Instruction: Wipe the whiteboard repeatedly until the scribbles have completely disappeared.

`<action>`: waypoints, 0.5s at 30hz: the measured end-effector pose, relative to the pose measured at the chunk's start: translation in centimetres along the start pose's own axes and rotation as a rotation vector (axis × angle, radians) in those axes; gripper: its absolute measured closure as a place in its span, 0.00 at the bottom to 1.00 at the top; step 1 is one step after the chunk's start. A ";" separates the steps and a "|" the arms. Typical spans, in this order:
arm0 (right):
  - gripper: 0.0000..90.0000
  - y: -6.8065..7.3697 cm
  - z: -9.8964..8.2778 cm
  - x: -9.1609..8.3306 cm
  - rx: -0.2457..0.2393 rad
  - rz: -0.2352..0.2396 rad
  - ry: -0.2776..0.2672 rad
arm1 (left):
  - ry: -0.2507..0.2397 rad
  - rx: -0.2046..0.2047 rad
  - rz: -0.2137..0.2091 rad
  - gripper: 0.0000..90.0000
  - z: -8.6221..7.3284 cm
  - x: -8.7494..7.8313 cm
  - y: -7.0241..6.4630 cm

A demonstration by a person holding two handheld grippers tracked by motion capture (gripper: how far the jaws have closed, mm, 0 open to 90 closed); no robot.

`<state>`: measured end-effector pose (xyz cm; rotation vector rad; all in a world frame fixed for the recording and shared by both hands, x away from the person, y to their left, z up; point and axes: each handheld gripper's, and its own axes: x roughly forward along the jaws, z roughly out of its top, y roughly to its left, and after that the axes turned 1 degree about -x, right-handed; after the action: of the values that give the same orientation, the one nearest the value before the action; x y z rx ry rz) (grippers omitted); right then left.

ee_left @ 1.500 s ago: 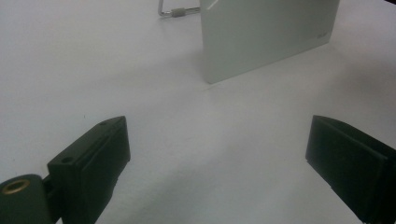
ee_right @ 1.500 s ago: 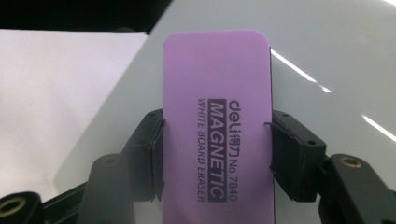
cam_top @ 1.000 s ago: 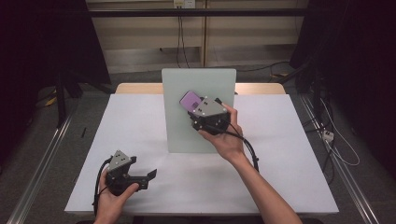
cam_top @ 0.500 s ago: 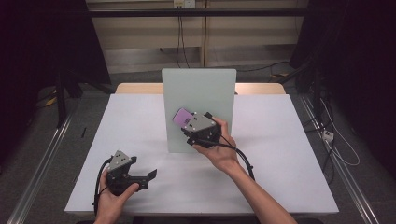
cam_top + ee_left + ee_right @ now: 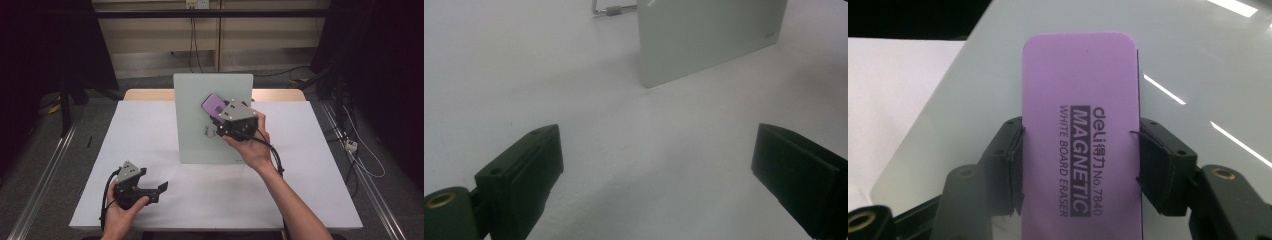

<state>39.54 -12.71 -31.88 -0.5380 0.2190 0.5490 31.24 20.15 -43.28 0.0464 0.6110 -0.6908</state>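
Right gripper (image 5: 1080,150) clamps a purple, round-cornered eraser (image 5: 1080,125) printed "MAGNETIC", over the whiteboard (image 5: 1198,50).

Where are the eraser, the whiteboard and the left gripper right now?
eraser (image 5: 1080,125), right gripper view, on its purple printed face.
whiteboard (image 5: 195,125), high view, on a bare part of its surface left of the eraser.
left gripper (image 5: 656,165), left gripper view, midway between its two open jaws.

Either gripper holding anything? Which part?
The right gripper is shut on the purple whiteboard eraser, jaws clamping its two long sides near the lower half. The left gripper is open, holding nothing.
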 end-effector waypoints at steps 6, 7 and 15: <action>0.46 0.6 -0.6 0.1 -0.006 -0.011 -0.007 | -0.001 0.003 -0.001 0.07 0.0 0.0 -0.1; 0.46 0.7 -0.8 0.1 -0.013 -0.007 -0.006 | -0.002 0.002 0.000 0.07 0.0 0.0 -0.1; 0.46 2.6 -2.8 0.4 -0.020 0.039 0.007 | 0.003 0.002 -0.003 0.07 0.0 0.1 -0.1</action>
<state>38.27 -12.17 -35.52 -0.5560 0.2310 0.5875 31.22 20.01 -43.32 0.0480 0.6130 -0.6944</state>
